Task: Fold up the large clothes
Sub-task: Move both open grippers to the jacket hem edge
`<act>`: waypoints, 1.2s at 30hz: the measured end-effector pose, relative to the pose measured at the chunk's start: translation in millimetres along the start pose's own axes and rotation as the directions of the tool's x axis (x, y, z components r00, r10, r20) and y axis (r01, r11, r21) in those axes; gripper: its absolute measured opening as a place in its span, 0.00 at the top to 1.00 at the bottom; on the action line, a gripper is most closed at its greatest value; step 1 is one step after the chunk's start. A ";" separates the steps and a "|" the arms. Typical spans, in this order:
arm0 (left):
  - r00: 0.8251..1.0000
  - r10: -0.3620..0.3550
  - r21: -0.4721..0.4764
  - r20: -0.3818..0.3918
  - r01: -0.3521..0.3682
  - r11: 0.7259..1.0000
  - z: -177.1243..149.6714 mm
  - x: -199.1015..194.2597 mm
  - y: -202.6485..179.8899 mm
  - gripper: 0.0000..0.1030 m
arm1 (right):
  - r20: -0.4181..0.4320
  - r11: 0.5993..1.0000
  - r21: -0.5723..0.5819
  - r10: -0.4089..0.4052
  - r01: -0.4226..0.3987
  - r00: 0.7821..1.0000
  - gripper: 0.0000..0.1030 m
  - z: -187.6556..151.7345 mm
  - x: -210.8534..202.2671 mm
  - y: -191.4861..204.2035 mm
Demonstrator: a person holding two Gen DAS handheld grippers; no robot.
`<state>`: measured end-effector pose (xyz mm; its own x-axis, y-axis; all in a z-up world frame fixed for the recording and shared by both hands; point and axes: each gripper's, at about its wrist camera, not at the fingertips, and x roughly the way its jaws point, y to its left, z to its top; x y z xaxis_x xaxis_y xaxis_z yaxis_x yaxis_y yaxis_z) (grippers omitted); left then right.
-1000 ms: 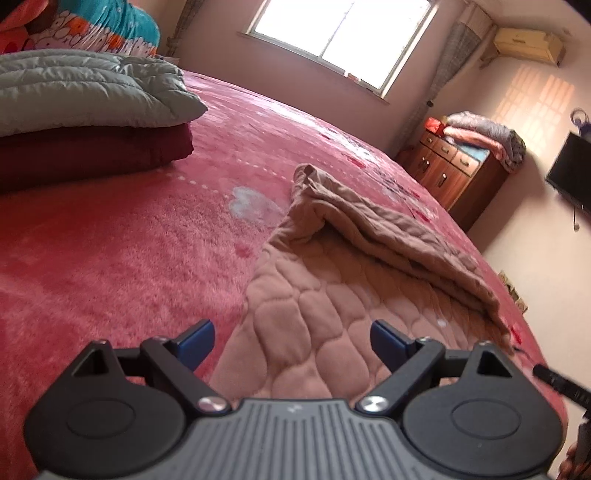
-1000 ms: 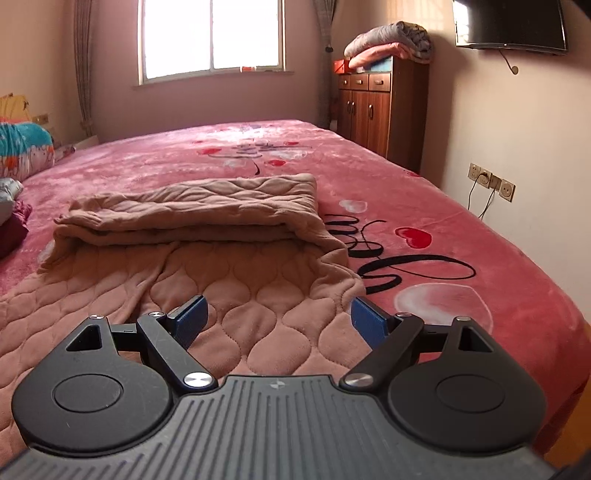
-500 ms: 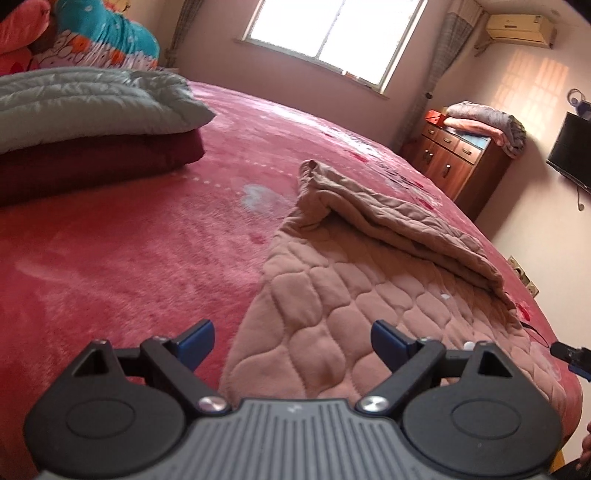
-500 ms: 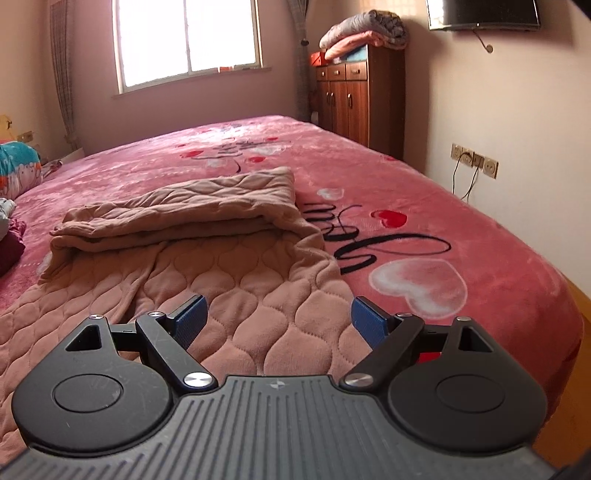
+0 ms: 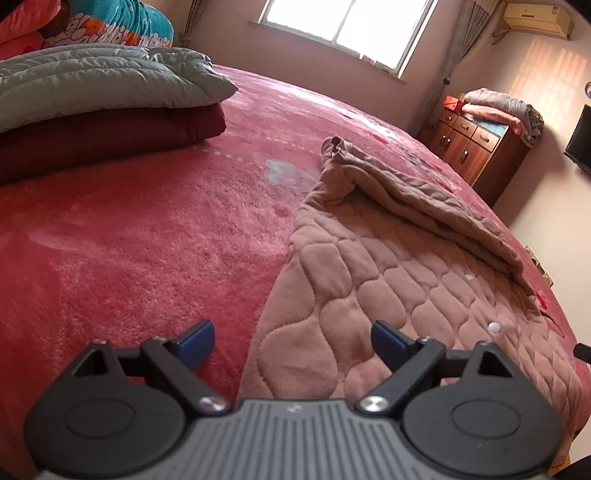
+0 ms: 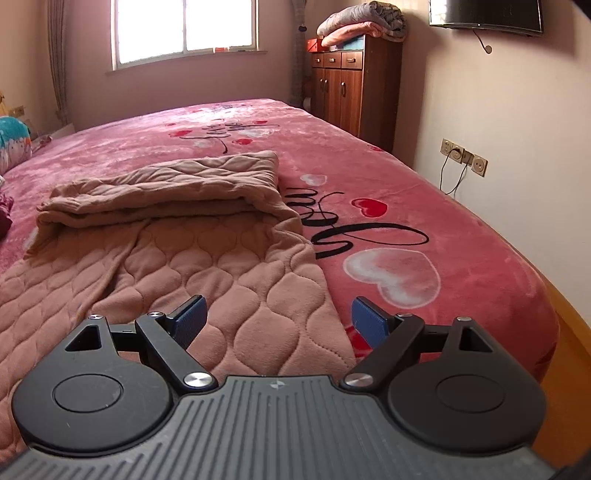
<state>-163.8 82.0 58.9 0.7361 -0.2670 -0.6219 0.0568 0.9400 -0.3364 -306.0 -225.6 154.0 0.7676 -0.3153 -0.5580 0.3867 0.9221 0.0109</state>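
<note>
Each claw, left (image 5: 291,341) and right (image 6: 277,317), hangs spread and empty over the quilted tan garment (image 6: 207,266), which looks soft, thick and floppy, best pinched at its near hem corners.

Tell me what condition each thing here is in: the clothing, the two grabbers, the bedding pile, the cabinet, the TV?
Quilted brown garment: spread on the bed, far end folded back over itself.
Left gripper: open, holding nothing.
Right gripper: open, holding nothing.
Grey quilt: folded, stacked on a dark red blanket.
Wooden cabinet: doors and drawers shut, blankets piled on top.
Television: screen dark.
</note>
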 end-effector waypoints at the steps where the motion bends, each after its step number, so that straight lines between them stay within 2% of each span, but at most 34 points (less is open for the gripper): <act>1: 1.000 0.001 0.004 -0.003 -0.001 1.000 -0.8 0.5 -1.4 0.11 | -0.002 1.000 -0.001 0.001 -0.001 1.000 0.00 -1.0 -0.5 -0.2; 17: 0.999 -0.004 0.049 -0.038 0.006 0.999 -6.9 5.0 -10.1 0.10 | -0.079 1.000 -0.006 -0.002 0.002 0.997 0.00 -6.7 4.3 -6.1; 21: 0.999 -0.005 0.055 -0.041 0.007 0.998 -7.1 6.1 -11.1 0.09 | -0.113 0.998 0.050 0.040 -0.035 0.993 0.00 -6.2 7.3 -14.6; 32: 0.998 -0.011 0.095 -0.059 0.017 0.995 -9.9 6.7 -16.3 0.05 | -0.116 0.994 0.103 0.035 -0.023 0.993 0.00 -5.6 0.7 -26.9; 36: 0.998 -0.020 0.097 -0.064 0.026 0.995 -10.6 6.2 -15.9 0.05 | -0.123 0.980 0.185 0.090 -0.066 0.988 0.00 -5.7 -0.6 -43.0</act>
<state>-167.3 63.1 52.9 0.6903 -0.2988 -0.6589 0.1413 0.9489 -0.2823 -326.0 -263.7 149.2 0.7306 -0.2013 -0.6524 0.4232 0.8834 0.2013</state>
